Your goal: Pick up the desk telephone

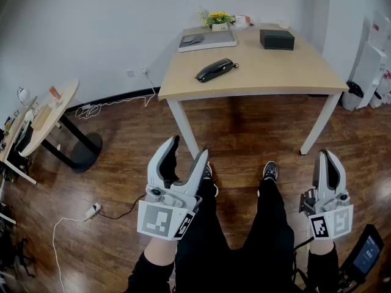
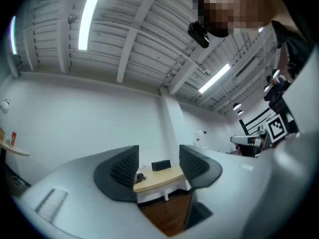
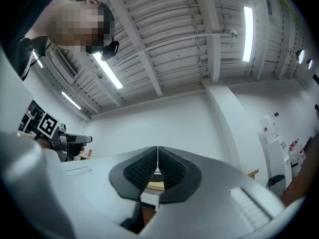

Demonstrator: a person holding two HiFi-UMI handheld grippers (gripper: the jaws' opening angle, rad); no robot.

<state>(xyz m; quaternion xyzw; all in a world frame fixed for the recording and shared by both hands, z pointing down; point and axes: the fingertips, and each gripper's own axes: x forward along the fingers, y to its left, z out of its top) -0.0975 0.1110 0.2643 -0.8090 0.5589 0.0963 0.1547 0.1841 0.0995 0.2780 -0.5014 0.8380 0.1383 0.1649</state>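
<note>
Desk telephone: on worktop, well ahead, untouched. Left tool: released, empty. Right tool: clenched, empty. Advised: step closer, then straddle its narrow width.

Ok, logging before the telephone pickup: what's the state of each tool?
Left tool: open, empty.
Right tool: closed, holding nothing.

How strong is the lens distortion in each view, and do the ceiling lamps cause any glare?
Head view: mild bending of the table edges, even light, desk telephone sharp. Left gripper view: heavy fisheye, ceiling lamp blown out white, open left claw slightly soft. Right gripper view: same fisheye, lamp strip overexposed, shut right claw soft.
</note>
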